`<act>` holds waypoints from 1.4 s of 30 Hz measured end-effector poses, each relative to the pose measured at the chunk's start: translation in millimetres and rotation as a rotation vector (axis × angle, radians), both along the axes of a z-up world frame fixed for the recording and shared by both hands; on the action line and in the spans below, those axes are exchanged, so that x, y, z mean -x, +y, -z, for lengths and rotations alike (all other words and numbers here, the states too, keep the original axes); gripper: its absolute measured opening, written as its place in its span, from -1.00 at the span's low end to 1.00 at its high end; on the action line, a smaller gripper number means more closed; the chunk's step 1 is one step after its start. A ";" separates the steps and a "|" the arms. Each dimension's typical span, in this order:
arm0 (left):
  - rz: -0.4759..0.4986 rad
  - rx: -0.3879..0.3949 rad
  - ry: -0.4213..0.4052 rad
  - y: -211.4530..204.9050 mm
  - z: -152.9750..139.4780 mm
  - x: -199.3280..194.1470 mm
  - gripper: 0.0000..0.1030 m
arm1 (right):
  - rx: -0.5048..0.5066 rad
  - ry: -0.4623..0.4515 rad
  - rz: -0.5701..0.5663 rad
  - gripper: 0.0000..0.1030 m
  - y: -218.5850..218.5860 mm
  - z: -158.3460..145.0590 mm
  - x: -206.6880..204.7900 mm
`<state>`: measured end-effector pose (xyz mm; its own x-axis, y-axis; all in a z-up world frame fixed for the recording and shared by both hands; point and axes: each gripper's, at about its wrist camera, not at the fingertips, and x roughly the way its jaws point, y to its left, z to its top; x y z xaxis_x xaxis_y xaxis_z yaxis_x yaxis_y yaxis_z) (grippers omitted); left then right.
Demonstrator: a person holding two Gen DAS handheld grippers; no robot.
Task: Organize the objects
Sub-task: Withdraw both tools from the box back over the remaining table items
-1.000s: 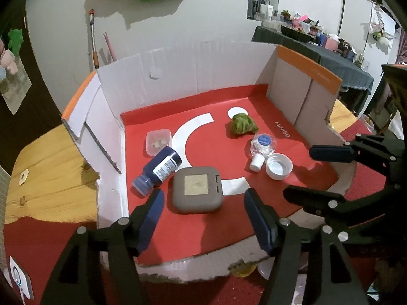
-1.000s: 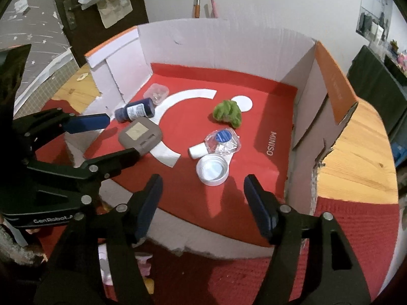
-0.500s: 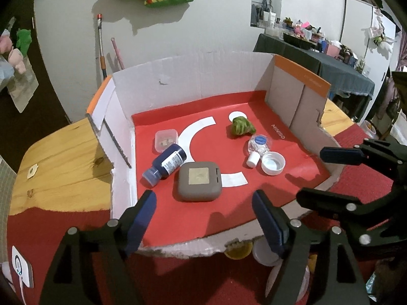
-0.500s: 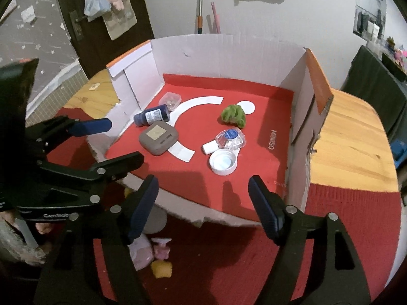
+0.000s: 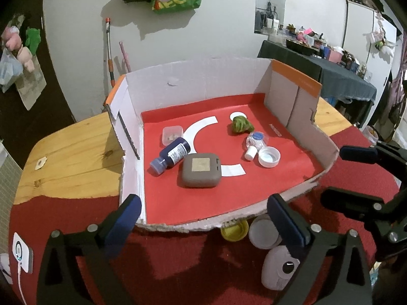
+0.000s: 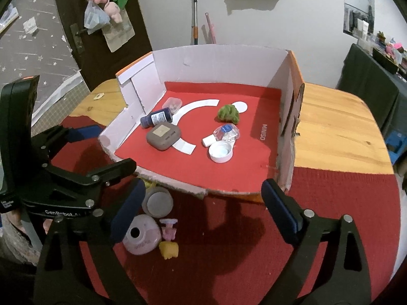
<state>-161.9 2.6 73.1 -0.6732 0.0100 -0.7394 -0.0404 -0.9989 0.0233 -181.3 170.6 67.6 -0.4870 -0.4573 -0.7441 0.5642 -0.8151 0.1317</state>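
A cut-open cardboard box (image 5: 198, 86) (image 6: 218, 63) with a red floor holds a grey square case (image 5: 201, 169) (image 6: 163, 136), a dark blue bottle (image 5: 171, 155) (image 6: 156, 118), a small clear tub (image 5: 172, 134), a green lump (image 5: 241, 125) (image 6: 228, 113), a clear blue-labelled container (image 5: 257, 139) (image 6: 226, 132) and a white lid (image 5: 269, 156) (image 6: 220, 153). My left gripper (image 5: 203, 218) is open and empty, in front of the box's torn front edge. My right gripper (image 6: 203, 208) is open and empty, also in front of the box.
On the red cloth before the box lie a grey round lid (image 6: 157, 201), a pink-white bottle (image 6: 142, 237), a small pink piece (image 6: 169, 228) and a yellow piece (image 6: 169, 250). A yellow lid (image 5: 234, 230) peeks from under the box. Bare wooden table (image 6: 335, 132) lies on both sides.
Both grippers have pulled back and risen away from the box, staying open. The loose items on the cloth in front of the box have come into view.
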 end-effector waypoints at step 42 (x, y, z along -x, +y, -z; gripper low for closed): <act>0.000 -0.041 -0.034 21.6 33.3 -73.2 0.99 | -0.004 -0.008 -0.002 0.81 28.9 31.3 -77.1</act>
